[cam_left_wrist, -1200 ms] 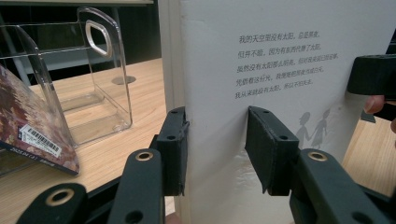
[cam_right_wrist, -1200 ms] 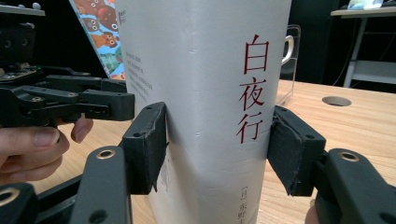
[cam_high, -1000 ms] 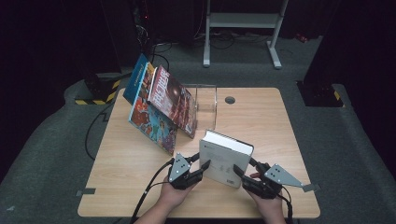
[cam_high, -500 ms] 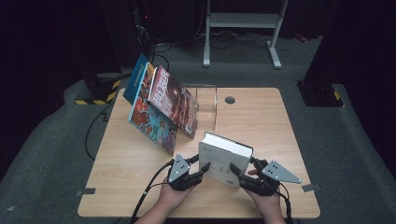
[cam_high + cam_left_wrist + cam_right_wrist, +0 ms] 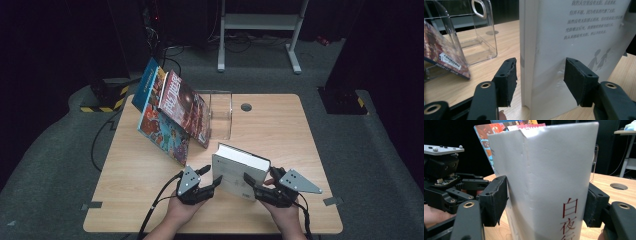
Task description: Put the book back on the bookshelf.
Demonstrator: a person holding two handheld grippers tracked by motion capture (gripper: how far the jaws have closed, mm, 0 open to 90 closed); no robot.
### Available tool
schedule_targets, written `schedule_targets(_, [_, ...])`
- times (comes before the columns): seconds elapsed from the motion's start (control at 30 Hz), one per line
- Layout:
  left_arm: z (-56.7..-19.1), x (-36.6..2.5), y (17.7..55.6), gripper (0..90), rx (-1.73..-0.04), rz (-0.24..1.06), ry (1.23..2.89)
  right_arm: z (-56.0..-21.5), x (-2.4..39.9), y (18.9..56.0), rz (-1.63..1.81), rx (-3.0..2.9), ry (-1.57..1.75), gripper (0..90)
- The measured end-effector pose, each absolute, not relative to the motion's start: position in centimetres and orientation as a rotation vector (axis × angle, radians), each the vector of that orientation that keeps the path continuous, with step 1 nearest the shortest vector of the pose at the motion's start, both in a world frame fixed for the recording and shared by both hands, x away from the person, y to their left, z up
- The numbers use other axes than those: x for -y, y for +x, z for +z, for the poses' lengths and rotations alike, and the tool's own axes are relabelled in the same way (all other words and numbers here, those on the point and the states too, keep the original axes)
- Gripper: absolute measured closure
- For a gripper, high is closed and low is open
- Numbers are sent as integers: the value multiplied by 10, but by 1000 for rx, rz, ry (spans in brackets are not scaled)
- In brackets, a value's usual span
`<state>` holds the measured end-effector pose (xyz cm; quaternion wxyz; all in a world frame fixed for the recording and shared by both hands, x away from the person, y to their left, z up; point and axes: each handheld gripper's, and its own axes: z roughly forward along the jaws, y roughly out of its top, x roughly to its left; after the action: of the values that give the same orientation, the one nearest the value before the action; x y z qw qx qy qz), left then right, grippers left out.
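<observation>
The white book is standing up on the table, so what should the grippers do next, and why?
Probably draw both grippers straight back. The white book stands on its own, and the left gripper and right gripper have just been opening, their pads off its covers.

Matt paper book (image 5: 239, 172), wood table (image 5: 280, 130)

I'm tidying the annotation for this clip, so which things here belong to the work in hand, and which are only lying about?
In the work:
- white book, standing on the table
- left gripper, jaws have just been opening, pads off the cover
- right gripper, jaws around the spine, also opening

Lying about:
- colourful books, leaning at the stand
- clear stand
- cable hole
</observation>
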<state>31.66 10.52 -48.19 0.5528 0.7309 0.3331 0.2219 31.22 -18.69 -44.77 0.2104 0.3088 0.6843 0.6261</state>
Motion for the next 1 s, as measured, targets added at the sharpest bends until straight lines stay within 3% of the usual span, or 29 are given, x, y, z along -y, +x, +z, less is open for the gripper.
schedule_targets(0.33, [-483, -111, 319, 417, -811, 534, 1736, -450, 188, 312, 1752, -1894, 819, 352])
schedule_targets(0.63, [-482, -113, 320, 417, -822, 536, 1732, -453, 191, 308, 1760, -1879, 798, 508])
schedule_targets(1.0, [-485, -114, 323, 414, -842, 538, 1748, -453, 187, 306, 1734, -1865, 777, 530])
